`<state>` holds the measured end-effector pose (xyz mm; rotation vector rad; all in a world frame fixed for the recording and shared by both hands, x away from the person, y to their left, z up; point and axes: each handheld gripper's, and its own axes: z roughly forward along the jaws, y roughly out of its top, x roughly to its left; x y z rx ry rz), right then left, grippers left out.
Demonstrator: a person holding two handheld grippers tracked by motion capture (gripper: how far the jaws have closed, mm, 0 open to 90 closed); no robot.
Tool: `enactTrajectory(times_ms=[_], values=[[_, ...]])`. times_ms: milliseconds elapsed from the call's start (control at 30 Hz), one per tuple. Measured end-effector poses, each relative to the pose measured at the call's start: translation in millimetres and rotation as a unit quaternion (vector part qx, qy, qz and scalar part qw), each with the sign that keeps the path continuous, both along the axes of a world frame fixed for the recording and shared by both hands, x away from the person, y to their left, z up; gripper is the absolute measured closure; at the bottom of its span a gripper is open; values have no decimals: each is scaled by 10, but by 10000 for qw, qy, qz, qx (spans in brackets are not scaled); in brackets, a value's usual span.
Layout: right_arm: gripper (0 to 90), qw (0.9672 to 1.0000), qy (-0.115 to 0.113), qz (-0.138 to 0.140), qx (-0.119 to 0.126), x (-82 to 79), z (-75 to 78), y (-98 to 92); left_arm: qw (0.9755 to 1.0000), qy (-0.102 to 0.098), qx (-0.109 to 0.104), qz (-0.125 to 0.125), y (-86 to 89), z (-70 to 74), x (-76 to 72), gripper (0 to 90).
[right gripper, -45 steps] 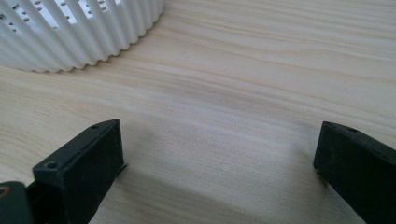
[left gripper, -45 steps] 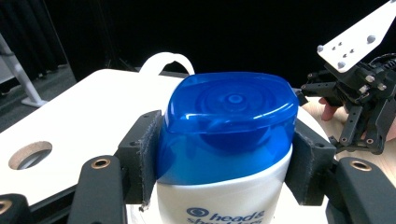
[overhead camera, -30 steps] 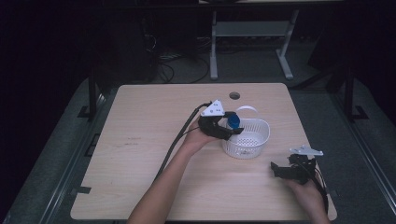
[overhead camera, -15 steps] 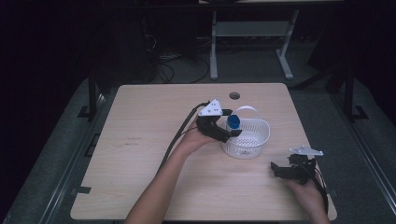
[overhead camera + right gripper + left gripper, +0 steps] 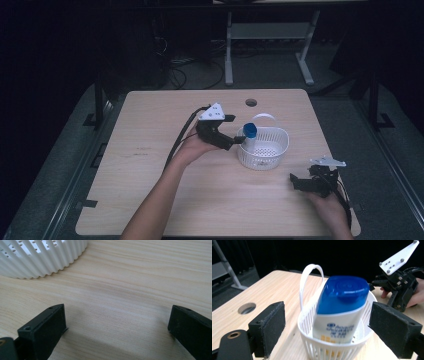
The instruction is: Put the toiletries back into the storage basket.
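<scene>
A white shampoo bottle with a blue cap [image 5: 249, 136] [image 5: 339, 312] stands leaning in the white slatted basket [image 5: 277, 152] [image 5: 317, 348] at the table's middle right. My left gripper [image 5: 238, 142] [image 5: 329, 326] is just left of the basket. Its jaws have just been opening and now stand wide, with the bottle between them and both pads clear of it. My right gripper [image 5: 296, 181] [image 5: 117, 325] rests open on the wood near the front right edge, with nothing between its jaws. The basket's wall [image 5: 42, 257] lies beyond it.
The basket's thin white handle [image 5: 263, 116] [image 5: 310, 280] arches up behind the bottle. A round cable hole [image 5: 251, 102] [image 5: 246, 308] sits at the table's back. My right gripper with its grey plate [image 5: 398, 287] appears beyond the basket. Dark floor surrounds the table.
My left gripper has let go of the bottle and drawn back to the left, away from the basket. The bottle stays in the basket. The right gripper has not moved.
</scene>
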<state>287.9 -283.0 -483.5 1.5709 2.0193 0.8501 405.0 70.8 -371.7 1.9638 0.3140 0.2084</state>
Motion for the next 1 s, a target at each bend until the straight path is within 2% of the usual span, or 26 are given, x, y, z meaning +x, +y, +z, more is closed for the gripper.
enactTrajectory(times_ms=[133, 267, 333, 367, 567, 733, 833, 1000], values=[[10, 10000, -1, 1, -1, 0, 0, 0, 9998, 109, 74, 146, 135, 3, -39, 133], [10, 10000, 1, 0, -1, 0, 0, 0, 9989, 191, 263, 347, 286, -23, -98, 134], [10, 10000, 0, 1, -2, 0, 0, 0, 9983, 245, 254, 469, 360, -40, -129, 134], [10, 10000, -1, 2, -2, 0, 0, 0, 9976, 292, 301, 545, 415, -50, -148, 135], [10, 10000, -2, 2, -4, -1, 1, 0, 9939, 279, 684, 817, 657, -104, -252, 137], [10, 10000, 0, 6, -1, -1, 0, 0, 9898, 369, 782, 1131, 881, -159, -350, 138], [10, 10000, -1, 1, -5, 0, 0, 0, 9881, 394, 827, 1239, 988, -184, -410, 138], [10, 10000, 3, -19, -1, -3, 0, 2, 9828, 458, 936, 1527, 1190, -242, -492, 141]])
